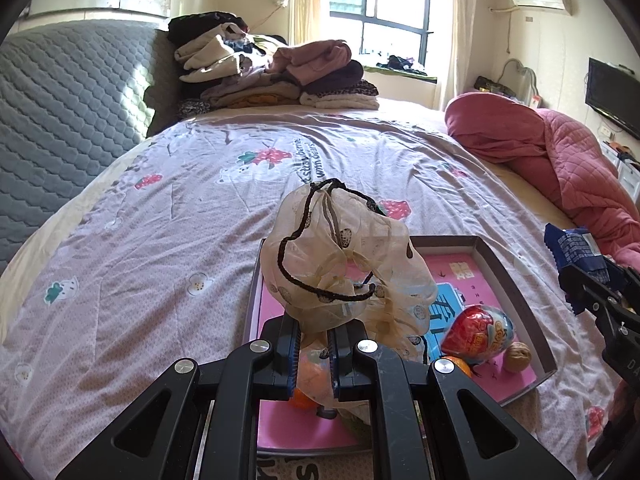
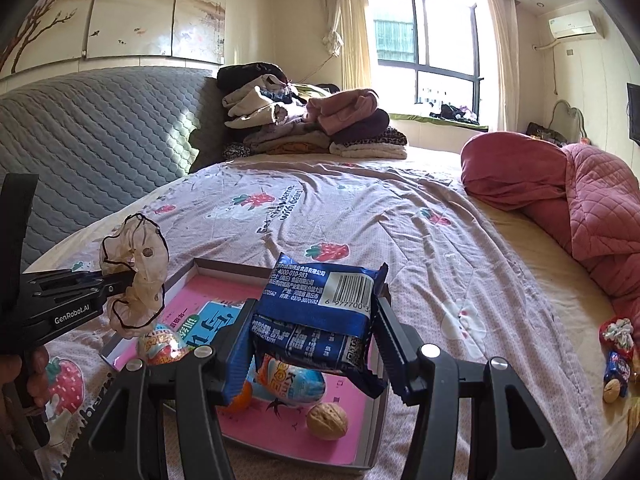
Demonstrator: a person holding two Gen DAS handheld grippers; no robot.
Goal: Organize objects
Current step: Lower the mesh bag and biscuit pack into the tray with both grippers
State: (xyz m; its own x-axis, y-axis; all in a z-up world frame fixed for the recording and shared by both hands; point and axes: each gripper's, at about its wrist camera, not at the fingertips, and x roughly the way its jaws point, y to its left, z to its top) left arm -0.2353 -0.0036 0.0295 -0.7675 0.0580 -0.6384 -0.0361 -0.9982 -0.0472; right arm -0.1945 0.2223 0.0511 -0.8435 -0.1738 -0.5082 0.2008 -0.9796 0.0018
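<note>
Tray: the tray [image 2: 370,446] is lying on the bed, and it is already holding two toy eggs [image 2: 290,380], a walnut [image 2: 327,420] and something orange [image 2: 240,396].
Scrunchie: the left gripper [image 1: 314,344] is pinching a pale scrunchie [image 1: 348,264] tight and holding it up over the tray.
Snack pack: the right gripper [image 2: 314,320] is squeezing a blue snack pack [image 2: 320,312] between its jaws, and the pack is hanging over the tray too.
Done so far: a few things are sitting in the tray, so I think the tidying is partly done.
Still to do: the scrunchie and the snack pack are not lying in the tray yet, and some small things [image 2: 618,360] are waiting on the bed far to the right.
Bed: a sheet [image 1: 240,200] with strawberries and bears is covering it, and it is looking a bit wrinkled.
Around: a pile of clothes [image 1: 272,72] is sitting at the far end, and a pink quilt [image 2: 592,208] is lying bunched up on the right.
Room: sun is coming in through a window [image 2: 424,48] with curtains.
</note>
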